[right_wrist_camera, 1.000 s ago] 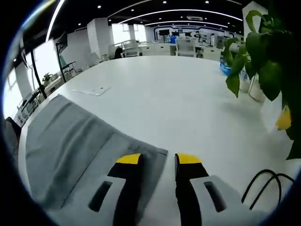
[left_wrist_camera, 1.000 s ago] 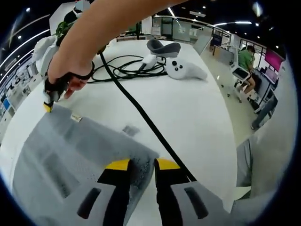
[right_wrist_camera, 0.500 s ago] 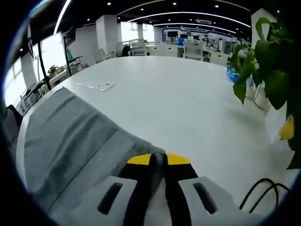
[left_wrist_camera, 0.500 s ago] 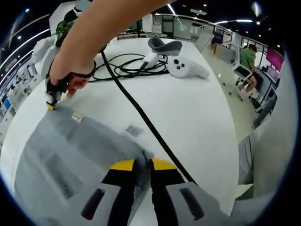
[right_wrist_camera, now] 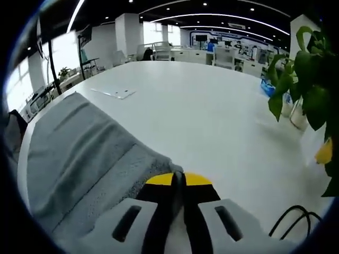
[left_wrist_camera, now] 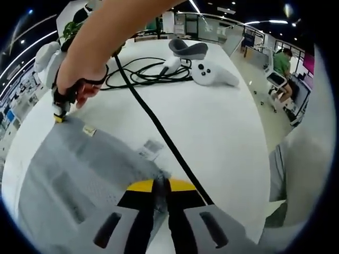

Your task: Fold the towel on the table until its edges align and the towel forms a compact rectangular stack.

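White table (left_wrist_camera: 228, 132): gray towel (left_wrist_camera: 69, 174) lies flat on it, its near corner pinched between the yellow-tipped jaws of the left gripper (left_wrist_camera: 160, 184), jaws closed on the cloth. Other towel corner clamped by right gripper (right_wrist_camera: 178, 179), jaws closed on the fabric edge; in left gripper view that gripper sits at towel's far corner w/ person's hand (left_wrist_camera: 79, 79) around it. Beyond towel: black cable (left_wrist_camera: 153, 119) running along its edge, white VR controller (left_wrist_camera: 212, 74) past cable coil, small tag (left_wrist_camera: 89, 129) near far corner; potted plant (right_wrist_camera: 312, 69) well apart from towel.

Towel (left_wrist_camera: 69, 174) runs off the view's edge (label (left_wrist_camera: 152, 146) unreadable).
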`<state>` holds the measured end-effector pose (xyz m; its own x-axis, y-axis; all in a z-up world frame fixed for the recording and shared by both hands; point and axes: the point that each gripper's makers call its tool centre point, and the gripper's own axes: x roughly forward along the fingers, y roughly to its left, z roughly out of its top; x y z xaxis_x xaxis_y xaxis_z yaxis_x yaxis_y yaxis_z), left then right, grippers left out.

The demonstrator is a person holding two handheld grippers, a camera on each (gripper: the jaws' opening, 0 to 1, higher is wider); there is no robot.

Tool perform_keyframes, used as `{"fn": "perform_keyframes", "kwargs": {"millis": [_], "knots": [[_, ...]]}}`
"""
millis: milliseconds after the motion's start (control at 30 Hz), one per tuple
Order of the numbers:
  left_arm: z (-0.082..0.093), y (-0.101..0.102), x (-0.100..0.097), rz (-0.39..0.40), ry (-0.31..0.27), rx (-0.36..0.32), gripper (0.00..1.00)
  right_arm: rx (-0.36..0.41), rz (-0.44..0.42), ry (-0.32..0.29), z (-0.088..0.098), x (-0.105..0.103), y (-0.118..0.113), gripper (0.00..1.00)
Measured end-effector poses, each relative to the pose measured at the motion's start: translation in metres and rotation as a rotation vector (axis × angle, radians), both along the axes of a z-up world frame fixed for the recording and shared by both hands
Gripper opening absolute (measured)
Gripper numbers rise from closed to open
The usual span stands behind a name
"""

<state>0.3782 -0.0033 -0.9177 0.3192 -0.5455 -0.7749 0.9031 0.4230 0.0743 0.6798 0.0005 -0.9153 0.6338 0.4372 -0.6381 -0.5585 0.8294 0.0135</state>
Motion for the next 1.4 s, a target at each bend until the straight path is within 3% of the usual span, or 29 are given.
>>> {"fn": "perform_keyframes", "kwargs": {"millis": [267, 367, 633, 833, 1067, 1400], "knots": [[0.003, 0.002, 0.0, 0.009, 0.001, 0.001, 0.05, -0.067, 0.022, 0.009, 0.003, -0.009, 0.0, 0.02], [0.018, 0.005, 0.0, 0.019, -0.024, -0.054, 0.04, -0.049, 0.003, -0.008, 0.022, -0.017, -0.002, 0.01], [0.065, 0.024, 0.004, 0.008, -0.081, -0.118, 0.04, -0.072, -0.016, -0.01, 0.044, -0.021, 0.001, 0.01], [0.101, 0.041, 0.011, 0.056, -0.113, -0.194, 0.04, -0.055, -0.044, -0.007, 0.06, -0.015, 0.008, 0.01], [0.137, 0.07, 0.016, 0.098, -0.14, -0.278, 0.04, -0.04, -0.094, -0.028, 0.095, -0.024, 0.019, 0.01], [0.15, 0.12, 0.005, 0.136, -0.162, -0.324, 0.04, -0.077, -0.108, -0.063, 0.135, -0.024, 0.045, 0.01]]}}
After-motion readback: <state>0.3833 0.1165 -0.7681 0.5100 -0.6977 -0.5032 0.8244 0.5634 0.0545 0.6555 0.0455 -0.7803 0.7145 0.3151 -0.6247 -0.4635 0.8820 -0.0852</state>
